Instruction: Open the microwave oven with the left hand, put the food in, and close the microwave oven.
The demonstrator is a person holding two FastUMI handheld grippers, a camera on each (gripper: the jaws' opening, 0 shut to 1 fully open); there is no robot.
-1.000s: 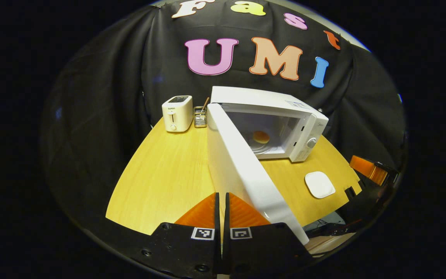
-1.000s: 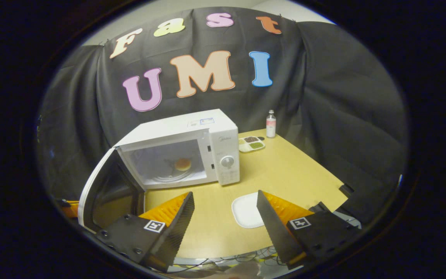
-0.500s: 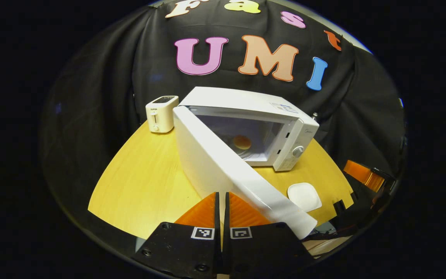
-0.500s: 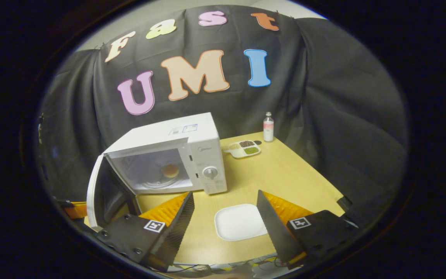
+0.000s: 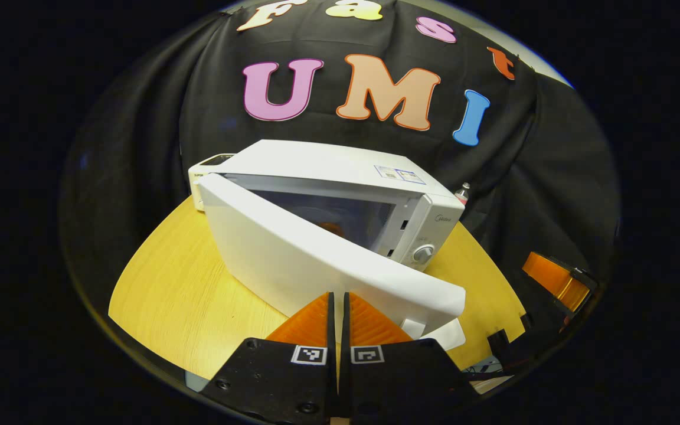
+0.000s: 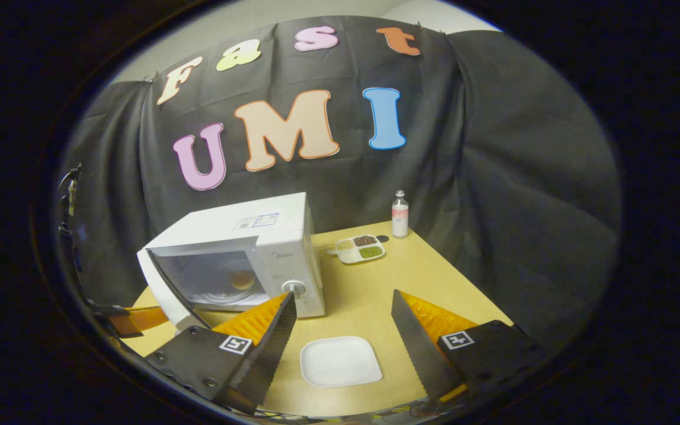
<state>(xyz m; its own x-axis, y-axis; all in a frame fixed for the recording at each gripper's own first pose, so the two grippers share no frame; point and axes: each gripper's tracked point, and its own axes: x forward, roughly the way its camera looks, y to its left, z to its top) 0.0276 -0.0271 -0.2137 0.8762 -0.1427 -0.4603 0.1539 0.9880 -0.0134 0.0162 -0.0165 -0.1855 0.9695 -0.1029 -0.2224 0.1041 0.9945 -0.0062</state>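
The microwave oven (image 6: 239, 260) stands at centre left of the right gripper view, its door (image 5: 316, 260) partly open and angled toward the cavity. The food (image 6: 241, 279), a round bun-like item, rests inside on the turntable. In the left gripper view the left gripper (image 5: 338, 319) sits at bottom centre with its fingers pressed together on nothing, their tips against or just beside the door's outer face; contact cannot be confirmed. The right gripper (image 6: 343, 330) hangs at the bottom of its view, jaws wide and empty, above a white plate (image 6: 340, 361). Risk: an off-centre push could let the fingertips slide off the smooth door, or shift the oven on the table, leaving the latch unengaged. The wooden table (image 6: 434, 277) also carries a divided dish (image 6: 359, 248) and a bottle (image 6: 399, 213) at its far edge.
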